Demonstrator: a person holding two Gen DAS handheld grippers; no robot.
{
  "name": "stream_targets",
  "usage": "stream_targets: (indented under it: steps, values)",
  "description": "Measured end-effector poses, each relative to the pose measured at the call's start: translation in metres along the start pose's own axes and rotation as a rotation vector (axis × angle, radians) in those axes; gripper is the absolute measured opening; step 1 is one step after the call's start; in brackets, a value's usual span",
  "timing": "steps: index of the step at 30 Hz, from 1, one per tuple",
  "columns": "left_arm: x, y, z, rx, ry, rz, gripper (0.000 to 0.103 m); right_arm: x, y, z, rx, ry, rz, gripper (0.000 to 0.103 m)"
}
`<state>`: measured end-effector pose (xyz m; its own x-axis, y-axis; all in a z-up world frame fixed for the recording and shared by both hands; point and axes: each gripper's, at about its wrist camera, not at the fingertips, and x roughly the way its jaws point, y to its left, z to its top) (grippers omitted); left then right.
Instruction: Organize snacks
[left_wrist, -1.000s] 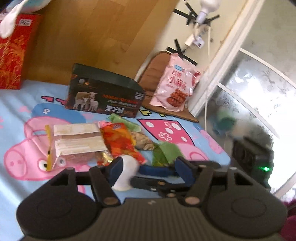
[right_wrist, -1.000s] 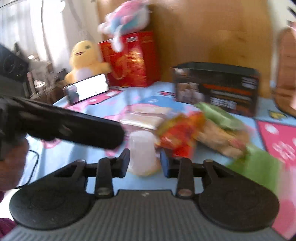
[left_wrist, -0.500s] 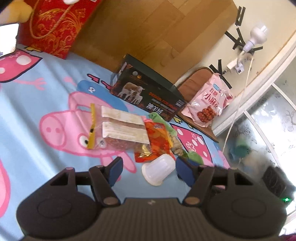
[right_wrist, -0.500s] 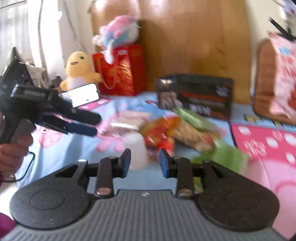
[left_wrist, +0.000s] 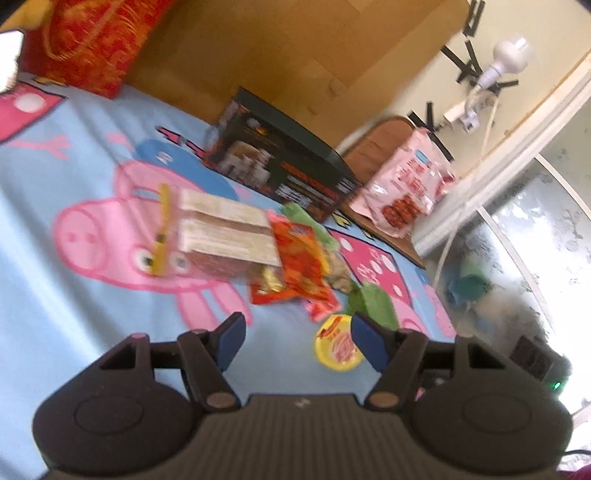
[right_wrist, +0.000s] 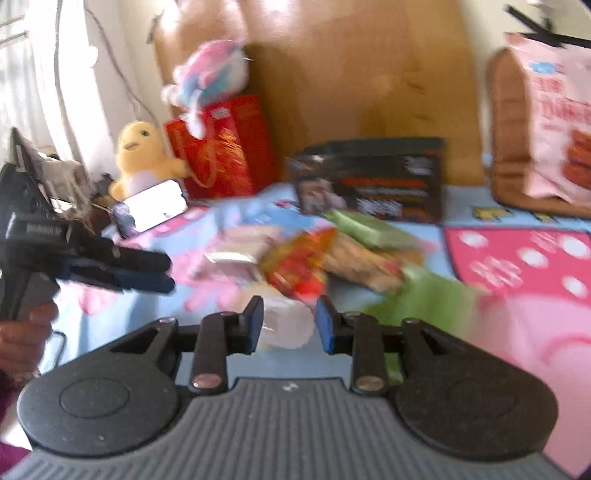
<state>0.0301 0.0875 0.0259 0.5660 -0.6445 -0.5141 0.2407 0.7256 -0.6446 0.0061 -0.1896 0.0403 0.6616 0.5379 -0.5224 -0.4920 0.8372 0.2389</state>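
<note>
Right claw (right_wrist: 288, 328) clamps the light, squashy jelly cup (right_wrist: 286, 325) across its sides; left claw (left_wrist: 297, 341), nine o'clock, gapes empty.

Cartoon-pig sheet (left_wrist: 55, 295): snack packets (left_wrist: 295, 266), black box (left_wrist: 288, 173).

Glossy foil snack packets (left_wrist: 295, 269), printed cloth sheet (left_wrist: 55, 295), seemingly translucent plastic cup (right_wrist: 286, 325)

Lighting: bright daylight; window (right_wrist: 22, 74) at left of right wrist view overexposed, frosted glass (left_wrist: 535, 229) glaring white. Blur: both views motion-smeared (snack packets (right_wrist: 303, 266) worst); gripper bodies in the foreground sharp. Distortion: fisheye bending at edges, headboard (left_wrist: 295, 55) lines curved.
</note>
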Motion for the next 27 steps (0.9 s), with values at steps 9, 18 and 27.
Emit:
stream_targets:
  steps: [9, 18, 27]
  values:
    - [0.016, -0.046, -0.012, 0.15, 0.081, -0.064, 0.064, -0.013, 0.008, -0.022, -0.109, 0.046, 0.003, 0.049]
    - [0.049, -0.058, -0.026, 0.213, 0.18, -0.004, 0.026, 0.004, 0.014, -0.026, -0.179, 0.089, 0.021, 0.052]
    - [0.017, -0.069, 0.009, 0.281, 0.066, 0.032, 0.02, 0.019, 0.023, -0.007, -0.185, 0.027, 0.031, 0.05]
